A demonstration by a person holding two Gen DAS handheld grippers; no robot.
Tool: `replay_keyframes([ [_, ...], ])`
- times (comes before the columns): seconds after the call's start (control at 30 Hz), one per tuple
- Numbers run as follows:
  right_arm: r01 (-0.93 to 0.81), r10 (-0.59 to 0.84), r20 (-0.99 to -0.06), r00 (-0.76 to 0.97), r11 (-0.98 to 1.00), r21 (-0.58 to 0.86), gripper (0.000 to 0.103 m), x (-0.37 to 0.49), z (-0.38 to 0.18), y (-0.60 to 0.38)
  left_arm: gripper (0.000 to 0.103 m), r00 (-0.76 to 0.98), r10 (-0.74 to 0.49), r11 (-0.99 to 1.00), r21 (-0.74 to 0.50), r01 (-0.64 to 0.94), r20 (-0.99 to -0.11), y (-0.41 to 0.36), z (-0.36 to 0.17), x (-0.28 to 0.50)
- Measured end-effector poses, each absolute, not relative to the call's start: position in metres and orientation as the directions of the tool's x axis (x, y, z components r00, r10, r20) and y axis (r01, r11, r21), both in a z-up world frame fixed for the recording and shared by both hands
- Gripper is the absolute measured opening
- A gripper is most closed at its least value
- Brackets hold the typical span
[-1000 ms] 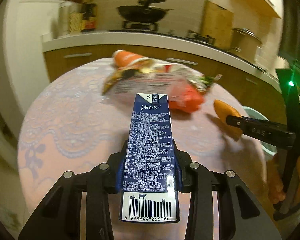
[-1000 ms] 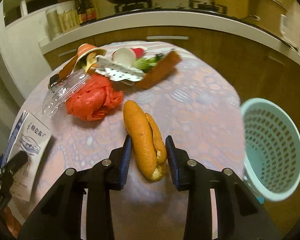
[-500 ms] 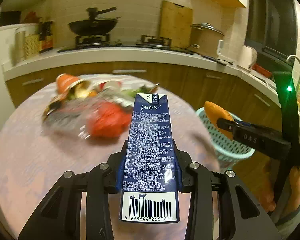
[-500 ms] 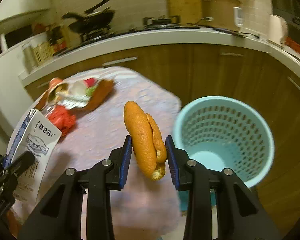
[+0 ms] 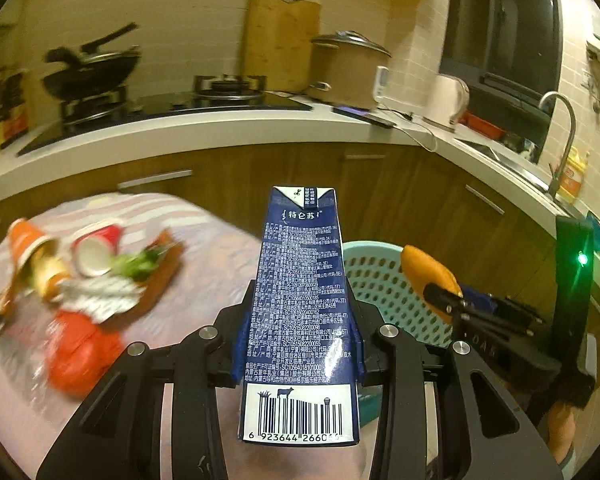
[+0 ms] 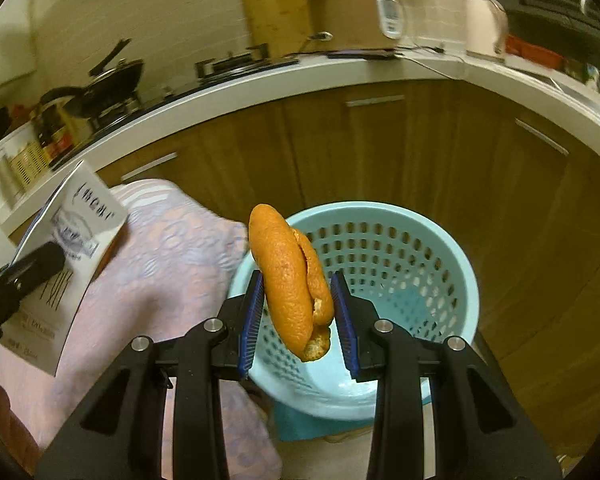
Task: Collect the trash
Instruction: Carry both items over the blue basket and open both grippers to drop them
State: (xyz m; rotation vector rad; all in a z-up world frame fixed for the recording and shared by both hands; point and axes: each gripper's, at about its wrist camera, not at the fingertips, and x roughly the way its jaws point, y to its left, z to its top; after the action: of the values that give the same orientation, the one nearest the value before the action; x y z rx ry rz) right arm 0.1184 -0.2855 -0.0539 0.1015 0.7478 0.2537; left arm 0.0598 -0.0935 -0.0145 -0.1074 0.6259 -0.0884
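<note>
The left tongs (image 5: 300, 344) stay clamped on the milk carton (image 5: 300, 300), its long axis pointing away along the fingers. The right tongs (image 6: 298, 312) stay clamped on the orange peel (image 6: 292, 280), tilted lengthwise. Both have swung off the surface (image 6: 160, 264) toward the basket (image 6: 380, 248); the peel hangs over the rim, probably ready to drop.

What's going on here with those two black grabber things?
A person is clearing rubbish off a table with two hand-held grabbers. The left gripper has a blue milk carton clamped between its fingers; the right gripper holds a piece of orange peel above a light-blue bin. More litter lies on the table.
</note>
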Motion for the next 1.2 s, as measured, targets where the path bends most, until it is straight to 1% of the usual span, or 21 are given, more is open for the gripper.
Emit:
replay_keyframes([
  [0.2, -0.119, 0.225, -0.688, 0.690, 0.973, 0.199, 0.031, 0.140, -0.073, -0.310, 0.036, 0.768, -0.181, 0.983, -0.142, 0.118, -0.614, -0.122, -0.036, 0.109],
  [0.37, -0.032, 0.181, -0.747, 0.639, 0.977, 0.209, 0.031, 0.161, -0.098, -0.329, 0.036, 0.703, -0.234, 0.972, -0.143, 0.187, -0.671, -0.146, -0.065, 0.144],
  [0.6, 0.014, 0.144, -0.810, 0.569, 0.983, 0.185, 0.028, 0.175, -0.131, -0.334, 0.036, 0.604, -0.275, 0.960, -0.184, 0.210, -0.748, -0.158, -0.101, 0.173],
  [0.77, 0.026, 0.138, -0.829, 0.542, 0.983, 0.181, 0.028, 0.179, -0.143, -0.336, 0.036, 0.584, -0.278, 0.959, -0.184, 0.216, -0.763, -0.160, -0.110, 0.179],
  [0.8, 0.029, 0.136, -0.832, 0.538, 0.983, 0.179, 0.031, 0.181, -0.143, -0.335, 0.037, 0.576, -0.283, 0.958, -0.191, 0.216, -0.767, -0.160, -0.111, 0.181],
  [0.83, 0.036, 0.131, -0.834, 0.536, 0.983, 0.177, 0.035, 0.184, -0.143, -0.333, 0.040, 0.572, -0.288, 0.956, -0.197, 0.216, -0.768, -0.159, -0.111, 0.183],
  [0.87, 0.038, 0.137, -0.833, 0.536, 0.982, 0.186, 0.041, 0.184, -0.142, -0.334, 0.050, 0.574, -0.291, 0.956, -0.204, 0.213, -0.765, -0.157, -0.110, 0.183],
  [0.9, 0.040, 0.141, -0.828, 0.542, 0.980, 0.194, 0.051, 0.184, -0.140, -0.334, 0.056, 0.584, -0.287, 0.957, -0.202, 0.207, -0.759, -0.157, -0.108, 0.183],
  [1.0, 0.044, 0.132, -0.815, 0.564, 0.981, 0.190, 0.051, 0.182, -0.130, -0.336, 0.056, 0.603, -0.275, 0.960, -0.186, 0.208, -0.749, -0.156, -0.102, 0.180],
  [1.2, 0.019, 0.142, -0.791, 0.595, 0.981, 0.191, 0.051, 0.171, -0.112, -0.333, 0.056, 0.631, -0.281, 0.960, -0.198, 0.200, -0.723, -0.147, -0.088, 0.165],
])
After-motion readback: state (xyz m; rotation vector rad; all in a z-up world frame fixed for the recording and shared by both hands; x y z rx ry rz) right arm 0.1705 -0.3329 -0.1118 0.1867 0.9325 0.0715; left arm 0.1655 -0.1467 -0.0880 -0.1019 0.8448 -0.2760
